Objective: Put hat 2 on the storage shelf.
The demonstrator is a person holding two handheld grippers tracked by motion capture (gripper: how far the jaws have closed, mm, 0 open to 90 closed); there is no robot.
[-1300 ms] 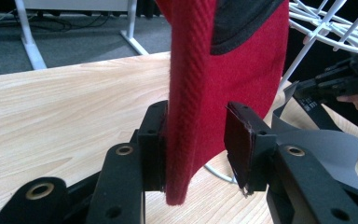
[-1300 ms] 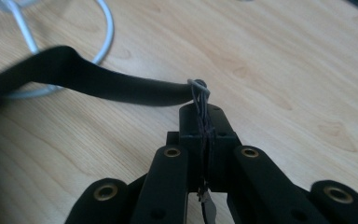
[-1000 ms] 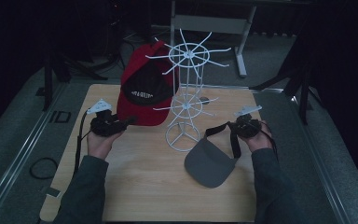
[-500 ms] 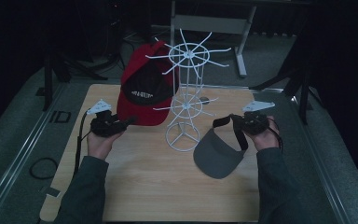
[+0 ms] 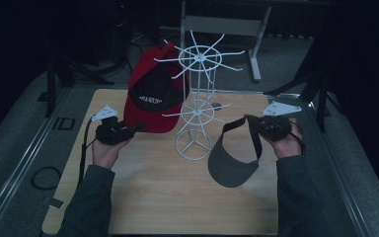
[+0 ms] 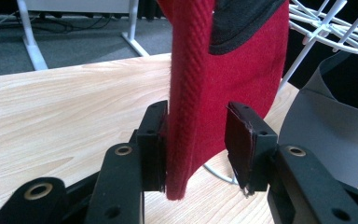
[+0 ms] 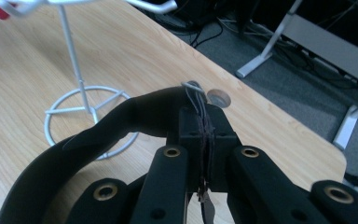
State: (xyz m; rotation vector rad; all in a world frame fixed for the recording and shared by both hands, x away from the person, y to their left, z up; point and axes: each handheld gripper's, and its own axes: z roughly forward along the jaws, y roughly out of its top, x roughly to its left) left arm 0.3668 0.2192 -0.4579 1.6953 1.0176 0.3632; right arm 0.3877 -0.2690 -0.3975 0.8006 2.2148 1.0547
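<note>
A red cap with a black front panel hangs on the white wire rack at the back middle of the wooden table. My left gripper is open around the cap's brim; the left pad touches it and the right pad stands apart. My right gripper is shut on the black strap of a grey visor, which hangs tilted just above the table, right of the rack's base ring. From the left gripper view the visor shows behind the cap.
A grey desk frame stands on the floor beyond the table. A cable loop lies on the floor at the left. A round hole sits in the tabletop near the far edge. Bare wood fills the table's near half.
My right gripper has carried the visor a little to the right and higher off the table. The left gripper and the red cap have stayed where they were.
</note>
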